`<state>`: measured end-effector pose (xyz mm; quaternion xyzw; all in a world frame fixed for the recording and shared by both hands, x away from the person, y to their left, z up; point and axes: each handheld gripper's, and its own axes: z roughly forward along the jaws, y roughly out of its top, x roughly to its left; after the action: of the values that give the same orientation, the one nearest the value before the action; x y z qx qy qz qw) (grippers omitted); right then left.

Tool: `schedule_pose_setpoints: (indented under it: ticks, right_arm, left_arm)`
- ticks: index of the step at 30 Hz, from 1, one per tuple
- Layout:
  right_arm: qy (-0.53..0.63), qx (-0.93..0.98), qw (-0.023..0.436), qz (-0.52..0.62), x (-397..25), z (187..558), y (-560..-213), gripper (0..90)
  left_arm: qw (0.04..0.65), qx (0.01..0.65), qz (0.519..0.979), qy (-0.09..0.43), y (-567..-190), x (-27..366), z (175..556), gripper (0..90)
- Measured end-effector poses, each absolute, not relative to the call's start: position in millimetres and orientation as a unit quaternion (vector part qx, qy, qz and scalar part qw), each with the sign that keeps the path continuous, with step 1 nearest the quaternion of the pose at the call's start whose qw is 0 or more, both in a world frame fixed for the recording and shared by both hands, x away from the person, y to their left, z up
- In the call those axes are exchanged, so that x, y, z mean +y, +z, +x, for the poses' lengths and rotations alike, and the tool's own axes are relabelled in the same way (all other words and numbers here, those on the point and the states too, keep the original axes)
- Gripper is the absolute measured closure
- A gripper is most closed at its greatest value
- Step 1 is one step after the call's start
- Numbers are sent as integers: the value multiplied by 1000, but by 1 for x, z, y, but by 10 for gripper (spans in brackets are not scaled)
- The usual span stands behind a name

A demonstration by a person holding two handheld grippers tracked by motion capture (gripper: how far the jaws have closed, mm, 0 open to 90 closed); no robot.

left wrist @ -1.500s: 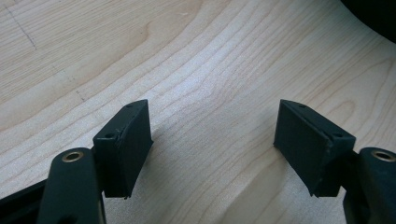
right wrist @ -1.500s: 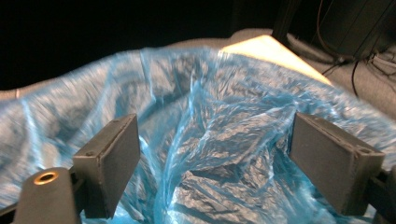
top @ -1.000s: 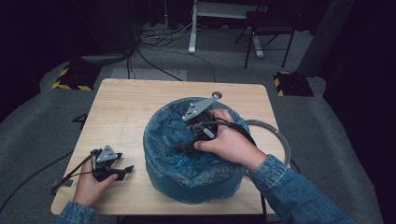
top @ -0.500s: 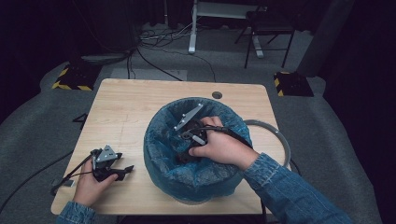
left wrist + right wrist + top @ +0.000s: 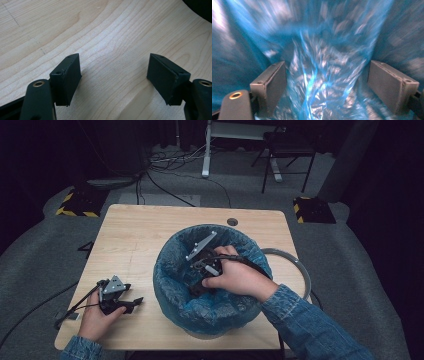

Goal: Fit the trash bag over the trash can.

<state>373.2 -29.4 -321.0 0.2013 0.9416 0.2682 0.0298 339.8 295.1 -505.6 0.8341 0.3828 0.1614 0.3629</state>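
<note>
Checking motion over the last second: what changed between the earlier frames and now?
The right gripper pushed deeper into the blue bin liner, its grey plate dropping from the far rim to inside; jaws open, holding nothing. The left gripper stayed resting on the table, open.

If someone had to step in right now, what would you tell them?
Right gripper: open, down inside the blue bag lining the bin, holding nothing; its view shows crumpled blue film between the jaws.
Left gripper: open, empty, resting on the wooden table near the front left corner.
Grey ring lies beside the bin.
Left to do: probably pressing the bag in and fitting the ring.
</note>
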Motion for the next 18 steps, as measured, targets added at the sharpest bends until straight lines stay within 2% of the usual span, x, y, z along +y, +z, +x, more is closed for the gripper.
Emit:
schedule_pose_setpoints:
  ticks: [8, 18]
  right_arm:
    - [339, 920, 52, 187, -45, 370, -279, 171]
    - [399, 895, 89, 177, -59, 366, -247, 178]
  left_arm:
    - [363, 382, 834, 162, -506, 295, 340, 272]
    - [363, 383, 834, 161, -506, 295, 340, 272]
